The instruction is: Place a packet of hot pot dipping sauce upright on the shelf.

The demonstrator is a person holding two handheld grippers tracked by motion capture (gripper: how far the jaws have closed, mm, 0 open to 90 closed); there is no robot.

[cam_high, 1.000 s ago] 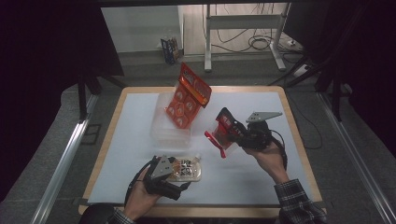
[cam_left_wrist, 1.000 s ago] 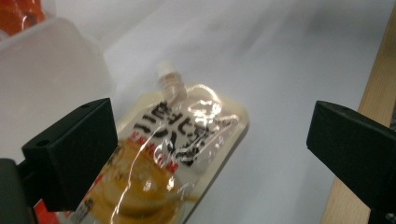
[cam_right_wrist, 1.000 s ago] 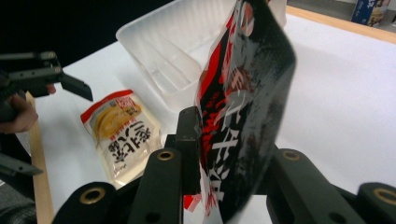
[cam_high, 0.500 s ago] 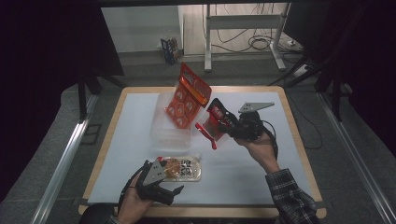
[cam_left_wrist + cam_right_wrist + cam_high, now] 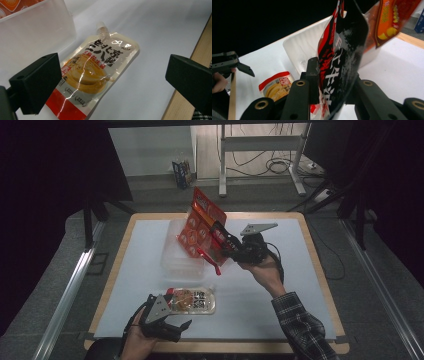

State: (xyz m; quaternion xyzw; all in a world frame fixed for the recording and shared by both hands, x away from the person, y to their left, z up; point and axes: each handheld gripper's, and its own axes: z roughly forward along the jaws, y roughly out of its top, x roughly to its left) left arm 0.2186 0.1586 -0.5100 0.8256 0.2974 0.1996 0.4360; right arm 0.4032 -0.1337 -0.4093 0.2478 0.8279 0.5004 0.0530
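The right gripper (image 5: 220, 245) is clamped on a flat red-and-black printed snack packet (image 5: 337, 67), held edge-up just at the near wall of the clear rectangular plastic bin (image 5: 172, 257) at mid-table. The packet's long axis runs steeply upward from the jaws, its lower red corner hanging below them. An orange printed foil bag (image 5: 200, 222) already stands tilted in the bin, touching or just beside the held packet; contact cannot be confirmed.

The left gripper (image 5: 172, 325) has its jaws spread wide and holds nothing. It sits at the near table edge. A clear spouted pouch with yellow contents and a red base band (image 5: 95, 75) lies flat on the white table cover (image 5: 300, 285), directly ahead of the jaws, near but not touching them. Its long axis runs from the red base nearest the gripper to the spout pointing away toward the bin.

The left gripper is plainly the nearer to the pouch; the right is well apart from it.

Writing: bold dark East Asian characters on the pouch and white ones on the red-and-black packet; neither brand is legible.
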